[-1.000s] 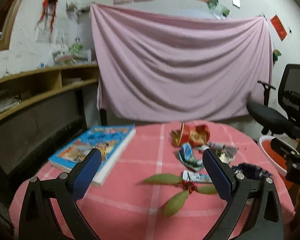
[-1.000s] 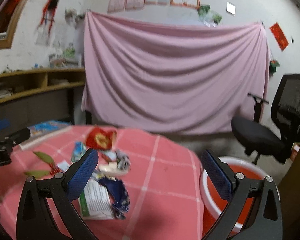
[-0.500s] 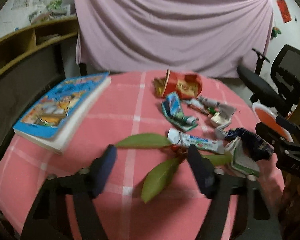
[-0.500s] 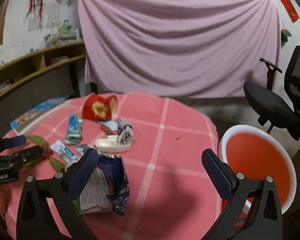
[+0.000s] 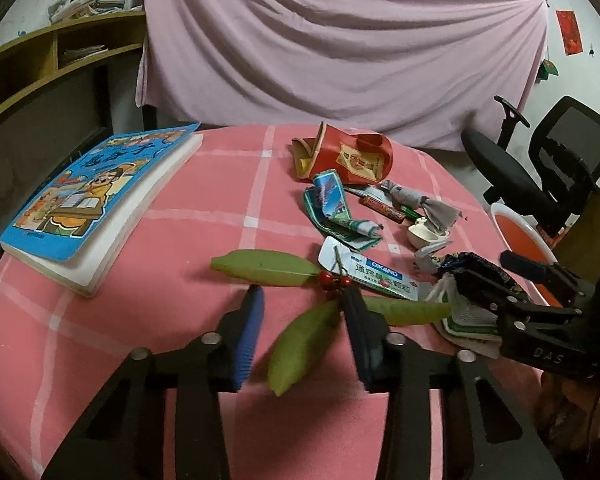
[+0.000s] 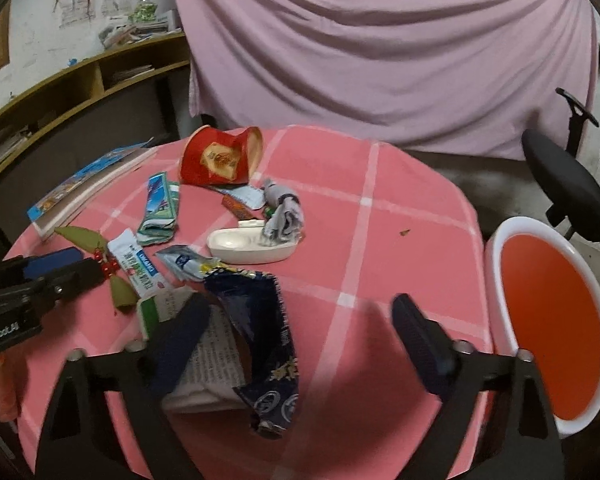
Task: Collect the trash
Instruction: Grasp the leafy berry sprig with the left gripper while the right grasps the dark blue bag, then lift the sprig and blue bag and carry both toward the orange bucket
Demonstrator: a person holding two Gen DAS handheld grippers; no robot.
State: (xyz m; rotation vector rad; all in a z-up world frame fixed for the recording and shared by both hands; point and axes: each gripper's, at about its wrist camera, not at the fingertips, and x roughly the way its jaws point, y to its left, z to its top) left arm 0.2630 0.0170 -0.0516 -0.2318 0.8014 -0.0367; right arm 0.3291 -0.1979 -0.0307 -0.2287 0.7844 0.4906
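Observation:
Trash lies on the pink checked table [image 5: 172, 344]: a sprig of green leaves with red berries [image 5: 300, 336], a white DIKANG packet [image 5: 374, 274], a folded blue-green wrapper [image 5: 332, 208], a crushed red paper cup [image 5: 348, 156], a white dish [image 6: 248, 246] and a dark blue wrapper [image 6: 264, 328] over a printed box [image 6: 208, 356]. My left gripper [image 5: 302, 304] is low over the table, half closed, its fingers either side of the lower leaf by the berries. My right gripper [image 6: 300, 316] is open over the blue wrapper, its left finger on the box.
A blue picture book [image 5: 88, 200] lies at the table's left edge. A white bin with a red inside [image 6: 548, 320] stands beside the table on the right. A black office chair [image 5: 540, 168] is behind it. Wooden shelves [image 6: 80, 92] run along the left wall.
Both grippers have tilted down and dropped toward the table. The left gripper's fingers have narrowed around the leaf sprig. The right gripper has come down over the blue wrapper and stays open.

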